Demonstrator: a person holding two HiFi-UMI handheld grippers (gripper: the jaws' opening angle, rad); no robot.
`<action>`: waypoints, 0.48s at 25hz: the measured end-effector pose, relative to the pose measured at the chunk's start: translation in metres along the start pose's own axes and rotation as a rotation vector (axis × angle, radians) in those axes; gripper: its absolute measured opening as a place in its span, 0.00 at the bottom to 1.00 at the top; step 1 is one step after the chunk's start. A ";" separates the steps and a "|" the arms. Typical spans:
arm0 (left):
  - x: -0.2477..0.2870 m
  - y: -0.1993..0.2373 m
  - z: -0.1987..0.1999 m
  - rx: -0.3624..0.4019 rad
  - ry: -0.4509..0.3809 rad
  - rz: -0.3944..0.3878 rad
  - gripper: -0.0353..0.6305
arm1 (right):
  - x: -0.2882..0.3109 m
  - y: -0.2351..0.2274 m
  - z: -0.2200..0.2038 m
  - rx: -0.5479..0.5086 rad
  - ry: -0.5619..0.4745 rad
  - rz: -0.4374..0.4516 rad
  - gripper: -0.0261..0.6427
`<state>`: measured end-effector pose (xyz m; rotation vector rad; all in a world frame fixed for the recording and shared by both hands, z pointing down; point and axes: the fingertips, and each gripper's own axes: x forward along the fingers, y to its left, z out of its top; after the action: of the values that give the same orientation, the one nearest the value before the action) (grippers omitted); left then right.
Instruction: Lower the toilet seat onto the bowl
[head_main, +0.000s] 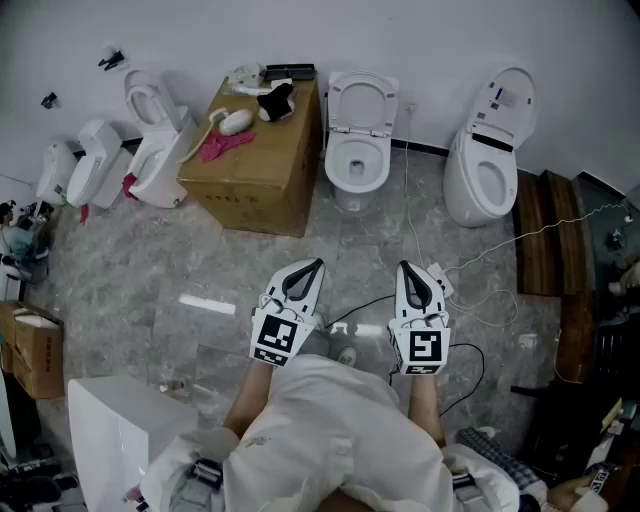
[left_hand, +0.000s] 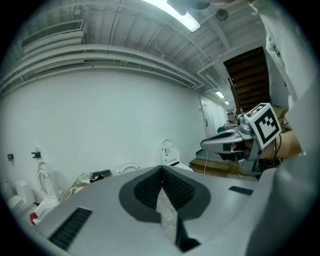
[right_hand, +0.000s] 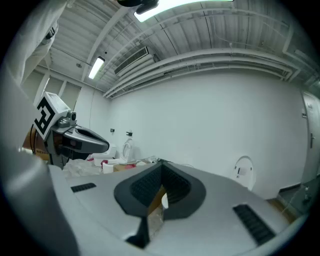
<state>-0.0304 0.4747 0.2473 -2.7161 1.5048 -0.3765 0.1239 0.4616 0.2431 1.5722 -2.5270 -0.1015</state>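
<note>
1. Two claws are out in front, one per hand: the left claw (head_main: 318, 264) and the right claw (head_main: 403, 265) sit side by side above the grey floor (head_main: 130, 270), both aimed at the back wall.
2. The left claw is pressed together, ribbed pads meeting with nothing between them. The right claw is the same, closed on nothing.
3. I count three toilets with lids up along the wall: the left toilet (head_main: 160, 150), the centre toilet (head_main: 357, 165) and the right toilet (head_main: 480, 175). Two more white fixtures stand at far left; what kind, I can't tell.
4. The toilet seat (head_main: 360, 100) on the centre toilet stands raised against the wall, well apart from both claws.
5. One big cardboard box (head_main: 255, 175) stands just beside the centre toilet, with a pink cloth (head_main: 225, 146) on top.
6. Only the head view shows the cables (head_main: 497, 300) on the floor. Only the gripper views show the ceiling light (left_hand: 187, 20), and each one catches the other claw's marker cube (left_hand: 264, 122).
</note>
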 end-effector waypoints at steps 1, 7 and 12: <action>0.000 -0.002 0.001 0.001 -0.004 -0.004 0.07 | -0.002 -0.002 0.002 0.003 -0.012 -0.013 0.04; 0.019 0.009 0.006 0.009 -0.018 -0.009 0.07 | 0.017 -0.006 0.007 -0.016 -0.030 -0.032 0.05; 0.043 0.029 0.001 0.001 -0.015 -0.016 0.07 | 0.050 -0.005 0.000 -0.019 -0.006 -0.014 0.05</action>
<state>-0.0327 0.4231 0.2513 -2.7249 1.4802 -0.3569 0.1062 0.4146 0.2472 1.5856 -2.5121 -0.1310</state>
